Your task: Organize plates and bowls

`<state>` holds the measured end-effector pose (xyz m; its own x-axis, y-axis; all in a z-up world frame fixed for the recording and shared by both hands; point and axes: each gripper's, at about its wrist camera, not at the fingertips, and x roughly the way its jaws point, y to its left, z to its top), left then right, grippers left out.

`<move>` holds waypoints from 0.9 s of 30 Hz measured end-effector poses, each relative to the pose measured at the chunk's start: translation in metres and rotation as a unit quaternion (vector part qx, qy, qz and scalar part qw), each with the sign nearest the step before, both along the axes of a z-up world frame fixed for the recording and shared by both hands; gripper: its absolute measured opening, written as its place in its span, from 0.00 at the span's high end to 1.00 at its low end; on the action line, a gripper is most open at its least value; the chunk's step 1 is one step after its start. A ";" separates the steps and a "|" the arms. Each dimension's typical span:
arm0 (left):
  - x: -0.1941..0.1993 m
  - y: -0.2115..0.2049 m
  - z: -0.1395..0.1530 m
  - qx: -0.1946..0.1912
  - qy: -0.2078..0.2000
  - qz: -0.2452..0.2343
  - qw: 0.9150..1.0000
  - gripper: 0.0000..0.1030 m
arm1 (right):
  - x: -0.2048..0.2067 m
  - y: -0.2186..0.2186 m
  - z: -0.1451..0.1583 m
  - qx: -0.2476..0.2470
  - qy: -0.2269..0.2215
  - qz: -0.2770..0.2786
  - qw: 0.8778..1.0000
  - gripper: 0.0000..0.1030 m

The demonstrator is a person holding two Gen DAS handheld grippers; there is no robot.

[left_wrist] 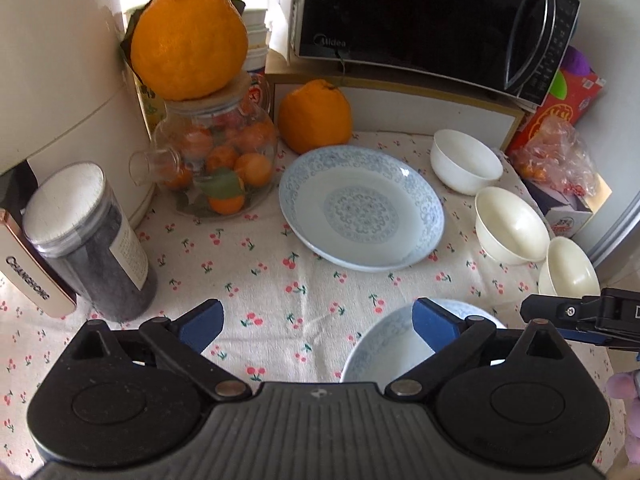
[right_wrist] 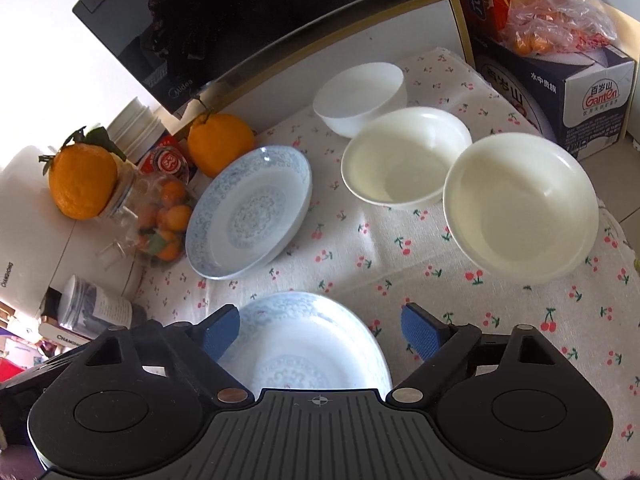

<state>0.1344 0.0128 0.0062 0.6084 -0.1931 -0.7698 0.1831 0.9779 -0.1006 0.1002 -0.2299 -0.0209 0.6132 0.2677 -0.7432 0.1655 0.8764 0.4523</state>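
Two blue-patterned plates lie on the cherry-print cloth: a far plate (left_wrist: 360,208) (right_wrist: 248,212) and a near plate (left_wrist: 380,344) (right_wrist: 312,340). Three white bowls stand in a row on the right: (right_wrist: 360,96), (right_wrist: 404,156), (right_wrist: 520,204), seen from the left wrist as (left_wrist: 466,160), (left_wrist: 510,224), (left_wrist: 572,268). My left gripper (left_wrist: 316,312) is open above the cloth, its right finger over the near plate's rim. My right gripper (right_wrist: 320,316) is open above the near plate, and its pads do not touch the plate. Part of the right gripper (left_wrist: 560,312) shows in the left wrist view.
A black microwave (left_wrist: 420,12) stands at the back. A big orange (left_wrist: 314,116) sits by the far plate, and another tops a glass jar (left_wrist: 220,168) of small oranges. A dark canister (left_wrist: 88,240) stands left. A carton (right_wrist: 560,92) and a plastic bag (right_wrist: 552,12) are right.
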 end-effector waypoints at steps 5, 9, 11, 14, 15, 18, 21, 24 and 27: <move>0.022 0.003 0.004 -0.002 -0.012 0.028 1.000 0.00 | 0.021 0.005 -0.003 0.018 -0.013 0.013 1.000 0.11; 0.042 0.006 -0.005 0.004 -0.010 0.048 0.999 0.00 | 0.040 0.008 -0.012 0.030 -0.010 0.018 0.999 0.11; 0.053 0.007 -0.013 -0.002 -0.005 0.052 0.999 0.00 | 0.048 0.008 -0.017 0.042 -0.013 0.017 0.999 0.11; 0.065 0.005 -0.023 -0.021 0.000 0.056 0.998 0.01 | 0.062 0.007 -0.027 0.067 -0.012 0.014 0.998 0.11; 0.069 0.004 -0.025 -0.028 0.000 0.056 0.998 0.02 | 0.066 0.007 -0.030 0.075 -0.011 0.012 0.997 0.11; 0.078 0.001 -0.032 -0.040 -0.002 0.053 0.998 0.06 | 0.077 0.009 -0.040 0.091 -0.012 0.012 0.996 0.11; 0.085 -0.004 -0.040 -0.031 -0.002 0.046 0.998 0.13 | 0.086 0.012 -0.049 0.097 -0.012 0.009 0.995 0.11; 0.090 -0.008 -0.048 -0.024 -0.002 0.044 0.999 0.23 | 0.092 0.012 -0.057 0.110 -0.010 0.001 0.994 0.12; 0.094 -0.008 -0.052 -0.034 0.001 0.045 0.998 0.35 | 0.094 0.009 -0.062 0.117 -0.016 -0.011 0.993 0.13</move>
